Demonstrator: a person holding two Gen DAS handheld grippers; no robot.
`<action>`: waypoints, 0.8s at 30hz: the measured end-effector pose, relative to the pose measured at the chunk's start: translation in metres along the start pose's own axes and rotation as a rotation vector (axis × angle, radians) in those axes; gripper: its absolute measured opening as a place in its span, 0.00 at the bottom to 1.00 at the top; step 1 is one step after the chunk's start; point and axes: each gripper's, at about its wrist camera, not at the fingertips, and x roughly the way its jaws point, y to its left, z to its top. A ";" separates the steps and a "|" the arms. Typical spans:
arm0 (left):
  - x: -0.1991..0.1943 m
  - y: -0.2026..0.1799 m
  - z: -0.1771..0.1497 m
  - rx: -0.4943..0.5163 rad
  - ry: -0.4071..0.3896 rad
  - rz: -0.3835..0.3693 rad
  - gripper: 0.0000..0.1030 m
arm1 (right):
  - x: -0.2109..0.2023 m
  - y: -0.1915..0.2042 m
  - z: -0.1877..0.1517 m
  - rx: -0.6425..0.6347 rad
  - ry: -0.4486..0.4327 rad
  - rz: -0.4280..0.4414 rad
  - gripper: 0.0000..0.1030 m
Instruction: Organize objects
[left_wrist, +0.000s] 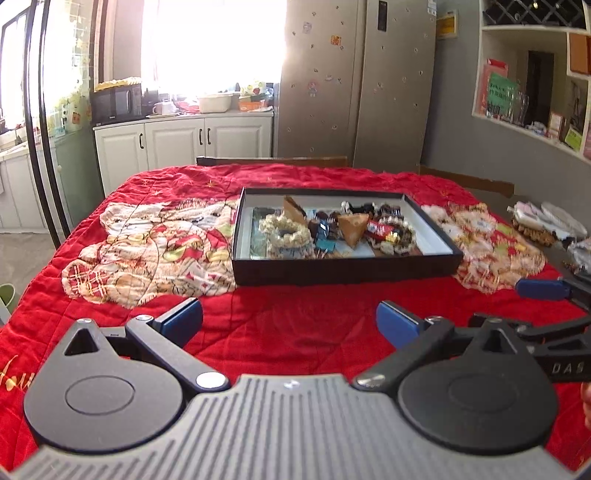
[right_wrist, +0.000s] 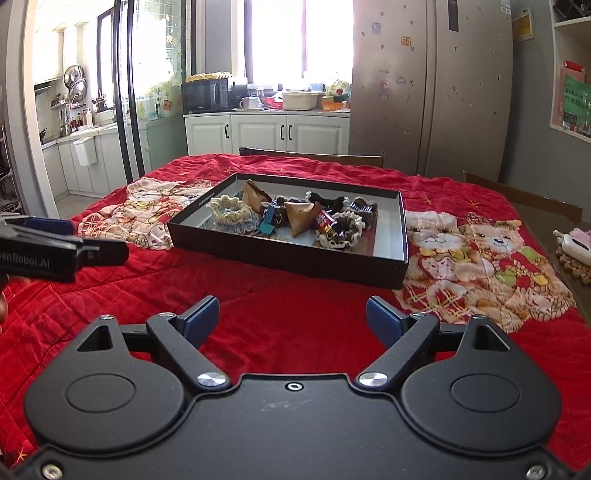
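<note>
My left gripper (left_wrist: 289, 319) and right gripper (right_wrist: 291, 319) both hang wide apart and hold nothing, low over the red quilt (right_wrist: 288, 317) on the counter. One black box (right_wrist: 295, 254) sits ahead, holding two crocheted rings, two tan pyramid pouches, one red candy wrapper (right_wrist: 327, 221) and some dark clips. The other gripper's side reads "enRobot.AI"
</note>
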 end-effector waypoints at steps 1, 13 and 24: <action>0.000 -0.001 -0.002 0.002 0.003 0.001 1.00 | -0.001 0.000 -0.001 -0.001 0.003 -0.001 0.84; -0.012 -0.011 -0.016 0.012 0.011 -0.015 1.00 | -0.012 -0.001 -0.019 0.053 0.004 -0.049 0.84; -0.017 -0.017 -0.022 0.035 0.008 -0.021 1.00 | -0.018 -0.004 -0.025 0.078 0.010 -0.058 0.85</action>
